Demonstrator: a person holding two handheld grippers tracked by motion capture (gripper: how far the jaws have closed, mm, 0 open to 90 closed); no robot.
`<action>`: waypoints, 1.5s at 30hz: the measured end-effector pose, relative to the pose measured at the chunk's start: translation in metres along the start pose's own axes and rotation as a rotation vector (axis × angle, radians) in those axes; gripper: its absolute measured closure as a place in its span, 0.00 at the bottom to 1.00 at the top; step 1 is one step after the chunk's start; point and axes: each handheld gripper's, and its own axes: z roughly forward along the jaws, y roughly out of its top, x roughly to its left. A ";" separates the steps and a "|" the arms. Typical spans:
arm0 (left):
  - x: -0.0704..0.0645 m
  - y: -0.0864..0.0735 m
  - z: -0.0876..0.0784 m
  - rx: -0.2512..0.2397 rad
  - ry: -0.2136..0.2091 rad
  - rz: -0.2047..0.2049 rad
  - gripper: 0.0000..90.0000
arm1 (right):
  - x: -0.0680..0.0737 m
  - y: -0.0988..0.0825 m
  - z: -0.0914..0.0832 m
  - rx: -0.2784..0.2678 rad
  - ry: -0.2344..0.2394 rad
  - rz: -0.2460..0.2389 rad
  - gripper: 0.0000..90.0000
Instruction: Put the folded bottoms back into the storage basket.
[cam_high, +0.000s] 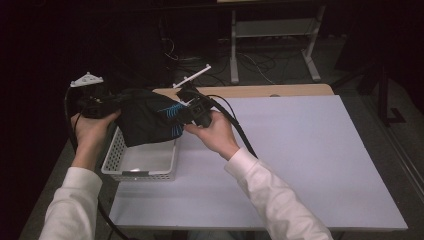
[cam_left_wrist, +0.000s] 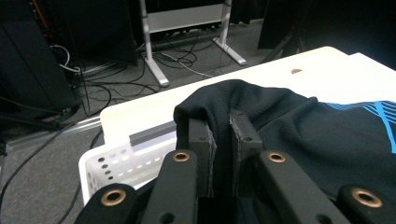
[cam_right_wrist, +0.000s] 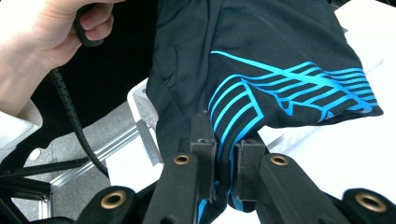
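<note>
A black garment with blue line print (cam_high: 147, 120) hangs folded between both grippers, just above a white perforated basket (cam_high: 120, 160) at the table's left edge. My left gripper (cam_high: 102, 106) is shut on the garment's left end; in the left gripper view the cloth (cam_left_wrist: 280, 121) drapes over the closed pads (cam_left_wrist: 203, 140). My right gripper (cam_high: 192, 107) is shut on the garment's right end; in the right gripper view the printed cloth (cam_right_wrist: 280, 70) is pinched between the pads (cam_right_wrist: 204, 144). The basket rim (cam_left_wrist: 116, 161) lies right below the cloth.
The basket (cam_right_wrist: 142, 109) looks bare inside and stands half over the white tabletop (cam_high: 300, 150). The other hand (cam_right_wrist: 51, 32) with its cable is at the upper left of the right gripper view. Beyond the table are a white frame stand (cam_high: 272, 30) and floor cables (cam_left_wrist: 116, 88).
</note>
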 end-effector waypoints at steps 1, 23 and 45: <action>0.002 -0.001 -0.001 0.001 0.003 -0.003 0.90 | 0.000 0.000 0.005 -0.001 0.002 0.005 0.89; 0.037 -0.045 0.002 0.034 0.031 -0.072 0.90 | 0.003 -0.006 0.063 0.042 0.011 0.007 0.89; 0.054 -0.070 0.036 0.109 0.029 -0.104 0.89 | -0.007 -0.025 0.108 0.096 -0.090 0.007 0.89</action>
